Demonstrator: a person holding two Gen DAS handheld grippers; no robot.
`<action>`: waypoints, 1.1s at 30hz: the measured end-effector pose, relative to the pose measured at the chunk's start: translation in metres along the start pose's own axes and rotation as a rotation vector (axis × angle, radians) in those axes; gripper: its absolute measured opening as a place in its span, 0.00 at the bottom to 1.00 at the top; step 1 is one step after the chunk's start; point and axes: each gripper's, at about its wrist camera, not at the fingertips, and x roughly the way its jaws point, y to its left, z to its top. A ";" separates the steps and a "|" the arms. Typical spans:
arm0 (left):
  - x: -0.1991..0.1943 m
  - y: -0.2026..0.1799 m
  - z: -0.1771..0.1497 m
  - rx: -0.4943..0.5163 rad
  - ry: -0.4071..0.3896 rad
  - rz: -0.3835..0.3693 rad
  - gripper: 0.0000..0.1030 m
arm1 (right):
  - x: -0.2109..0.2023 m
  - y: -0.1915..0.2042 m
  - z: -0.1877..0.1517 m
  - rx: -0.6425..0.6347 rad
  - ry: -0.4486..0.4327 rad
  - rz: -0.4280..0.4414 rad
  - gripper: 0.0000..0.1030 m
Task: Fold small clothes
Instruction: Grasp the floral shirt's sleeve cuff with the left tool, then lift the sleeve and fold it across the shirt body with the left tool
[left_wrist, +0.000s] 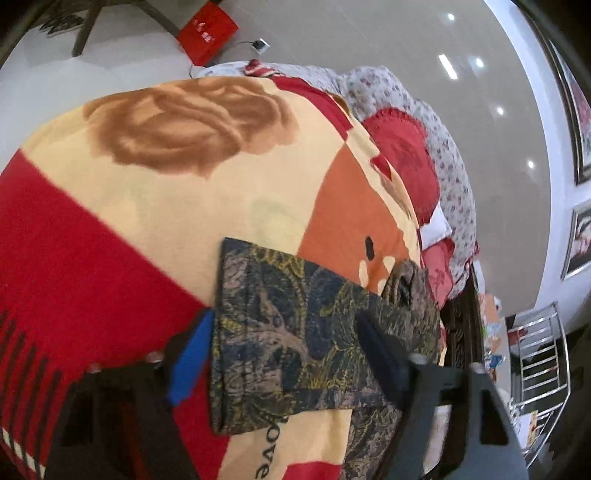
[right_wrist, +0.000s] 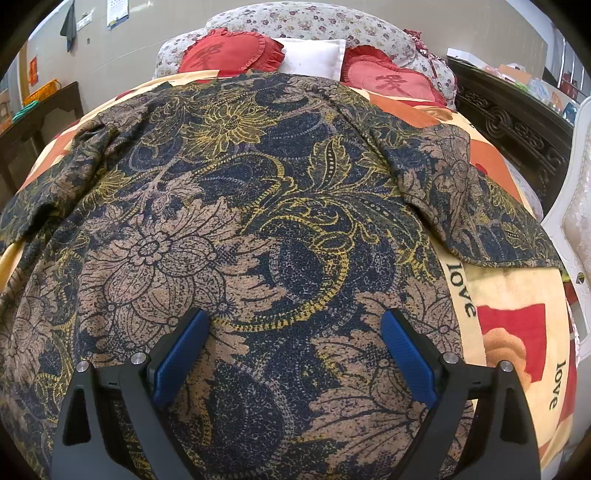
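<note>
Your patterned garment (right_wrist: 258, 206) lies spread flat over the blanket (right_wrist: 517, 325) on the bed, its dark blue, tan and yellow flower print filling most of the right wrist view. One sleeve (right_wrist: 491, 206) reaches out to the right, its hem lying just beside the word "love" printed on the blanket.

Your right tongs (right_wrist: 295, 354) stand wide apart over the near part of the garment — nothing is between the blue pads (right_wrist: 181, 358), and they grip nothing.

Your left tongs (left_wrist: 284, 354) are at a sleeve end (left_wrist: 295, 332) seen from the side. The cloth lies between the two fingers, yet the blue pad (left_wrist: 192, 362) stands just clear of its folded edge, so the tongs are parted and not clamped on it. That view is somewhat blurred, so whether the dark finger touches the cloth you cannot tell.

At the far end of the bed sit two red heart cushions (right_wrist: 229, 51) and a white pillow (right_wrist: 314, 59) against a flowered headboard (right_wrist: 295, 20).
</note>
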 end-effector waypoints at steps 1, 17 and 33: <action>0.000 -0.003 -0.001 0.016 0.002 0.009 0.61 | 0.000 0.000 0.000 0.000 0.000 -0.001 0.94; -0.019 -0.042 -0.009 0.214 -0.158 0.211 0.08 | 0.000 0.001 0.000 0.000 0.001 -0.001 0.94; -0.174 -0.152 0.041 0.348 -0.501 0.210 0.07 | -0.003 -0.002 0.004 0.005 0.043 0.017 0.93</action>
